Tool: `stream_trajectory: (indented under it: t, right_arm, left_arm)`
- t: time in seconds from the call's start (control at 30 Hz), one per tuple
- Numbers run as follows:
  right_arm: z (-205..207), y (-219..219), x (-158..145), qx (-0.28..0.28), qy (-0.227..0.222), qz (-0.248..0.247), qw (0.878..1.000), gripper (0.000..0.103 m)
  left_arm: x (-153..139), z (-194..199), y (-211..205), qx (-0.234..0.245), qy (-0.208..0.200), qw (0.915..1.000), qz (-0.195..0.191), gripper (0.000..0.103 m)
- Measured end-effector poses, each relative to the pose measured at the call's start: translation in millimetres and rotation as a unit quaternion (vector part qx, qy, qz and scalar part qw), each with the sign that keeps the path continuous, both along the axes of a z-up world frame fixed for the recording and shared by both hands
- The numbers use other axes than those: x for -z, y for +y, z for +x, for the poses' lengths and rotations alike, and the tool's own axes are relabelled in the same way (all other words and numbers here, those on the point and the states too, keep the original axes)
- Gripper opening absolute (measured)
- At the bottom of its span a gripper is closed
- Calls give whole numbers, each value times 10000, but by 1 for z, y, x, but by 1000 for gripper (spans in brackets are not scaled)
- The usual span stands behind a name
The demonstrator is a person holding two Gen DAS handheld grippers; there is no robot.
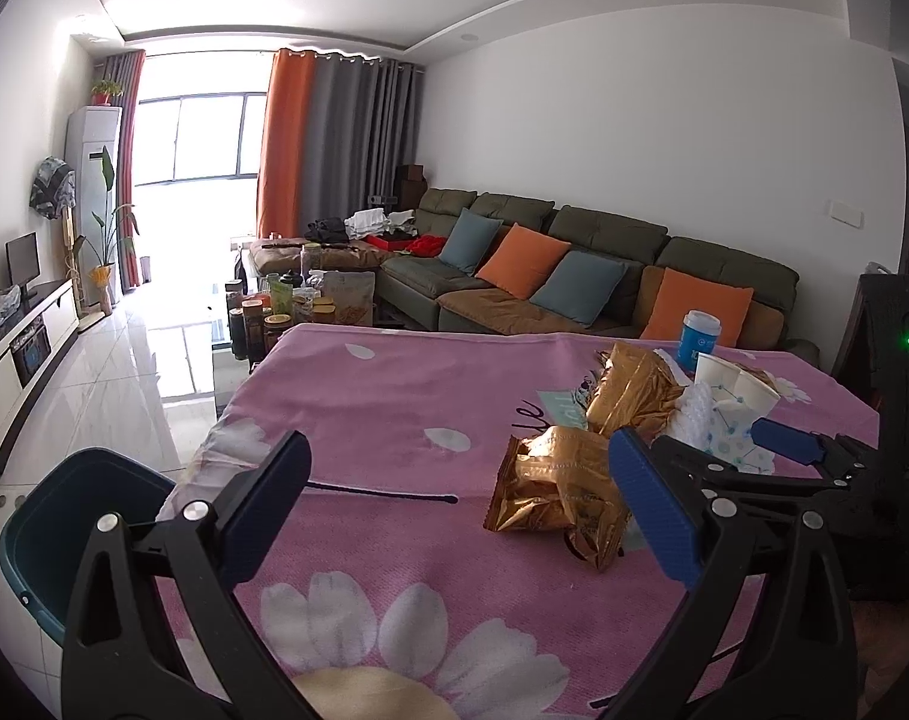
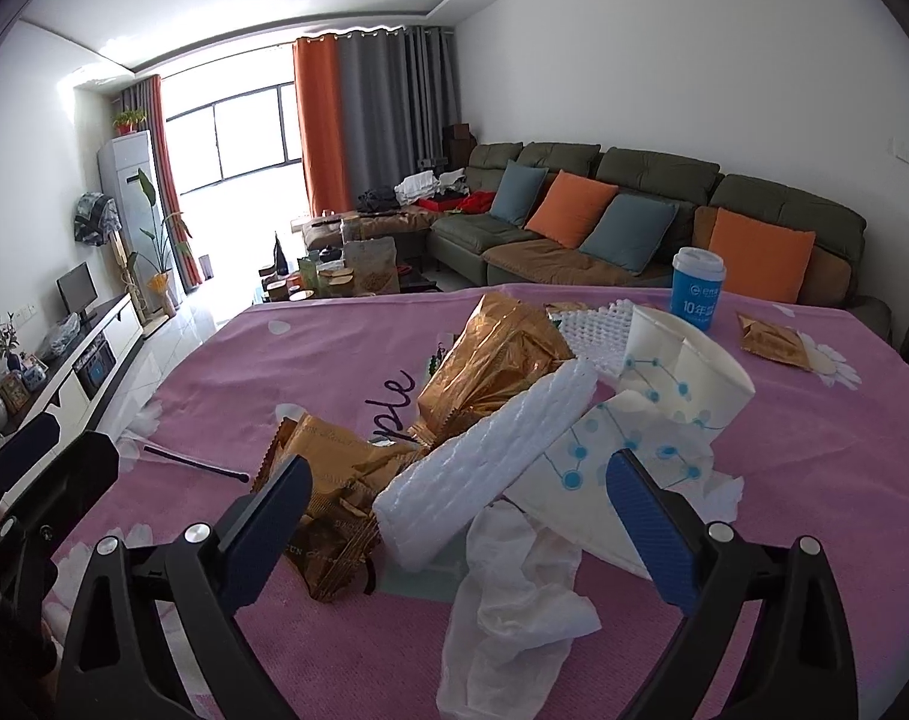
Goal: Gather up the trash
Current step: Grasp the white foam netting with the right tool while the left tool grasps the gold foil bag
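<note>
The wide-open, empty right gripper faces the white foam slab, which slants up and away between its jaws.

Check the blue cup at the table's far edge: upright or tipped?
Upright. The blue cup stands on its base on the table with its white lid on top, apart from the trash pile.

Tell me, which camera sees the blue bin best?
The left wrist view. The blue bin sits at the table's left edge there, its open top showing behind the left tongs. The right wrist view doesn't show it.
</note>
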State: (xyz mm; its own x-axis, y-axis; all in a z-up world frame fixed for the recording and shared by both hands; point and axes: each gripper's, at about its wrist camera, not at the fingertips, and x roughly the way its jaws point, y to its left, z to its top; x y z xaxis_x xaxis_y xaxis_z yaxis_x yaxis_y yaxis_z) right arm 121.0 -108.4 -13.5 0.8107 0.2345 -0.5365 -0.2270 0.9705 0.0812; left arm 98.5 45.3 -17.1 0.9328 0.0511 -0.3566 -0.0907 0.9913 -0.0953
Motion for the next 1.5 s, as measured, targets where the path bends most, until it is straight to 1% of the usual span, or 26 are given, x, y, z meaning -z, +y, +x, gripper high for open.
stream_trajectory:
  t: [0.03, 0.17, 0.3, 0.37, 0.4, 0.47, 0.5, 0.63, 0.7, 0.83, 1.03, 1.2, 1.3, 1.37, 1.4, 1.43, 1.47, 1.5]
  right_arm:
    - [4, 1, 2, 4, 79, 10, 10000, 86]
    - [15, 2, 9, 28, 300, 50, 9995, 75]
    - [19, -2, 12, 5, 480, 197, 9987, 56]
    - [20, -4, 13, 1, 531, 277, 9982, 50]
    - [21, -5, 14, -16, 564, 316, 9979, 45]
    - [23, -7, 15, -33, 618, 383, 9973, 39]
    - [23, -8, 15, -61, 628, 395, 9972, 32]
    - [25, -12, 17, -132, 719, 553, 9958, 16]
    - [26, -14, 17, -154, 758, 616, 9951, 14]
    - [23, -23, 12, -96, 696, 775, 9945, 11]
    - [18, -37, 4, -128, 550, 973, 9937, 10]
    - [12, -44, -3, -158, 400, 1066, 9934, 10]
    - [10, -46, -5, -164, 330, 1101, 9932, 10]
    - [8, -48, -6, -154, 300, 1112, 9932, 10]
    - [8, -49, -6, -151, 293, 1104, 9933, 10]
    - [9, -50, -5, -153, 299, 1100, 9934, 10]
    - [8, -51, -4, -146, 299, 1107, 9933, 10]
    - [8, -52, -4, -139, 293, 1112, 9933, 10]
  left_arm:
    - [0, 2, 1, 3, -4, 10000, -12, 97]
    - [2, 9, 1, 48, 33, 10000, -39, 98]
    - [5, 21, -4, 203, 122, 9997, 5, 98]
    - [6, 27, -7, 296, 165, 9994, 11, 98]
    - [7, 31, -9, 342, 218, 9992, -3, 98]
    - [9, 38, -11, 402, 317, 9987, -62, 98]
    - [11, 42, -12, 439, 381, 9983, -85, 98]
    - [18, 58, -15, 559, 684, 9959, -188, 98]
    - [22, 66, -16, 640, 821, 9943, -244, 98]
    - [31, 81, -23, 834, 1120, 9897, -321, 98]
    - [44, 100, -43, 1045, 1486, 9833, -85, 98]
    - [54, 121, -55, 1192, 1922, 9741, 18, 98]
    - [60, 132, -57, 1320, 2110, 9685, -88, 98]
    - [62, 136, -55, 1223, 2162, 9686, -139, 96]
    - [63, 137, -55, 1192, 2140, 9694, -150, 90]
    - [64, 137, -55, 1193, 2123, 9698, -122, 80]
    - [66, 138, -57, 1182, 2134, 9698, -77, 76]
    - [67, 137, -59, 1193, 2158, 9691, -55, 68]
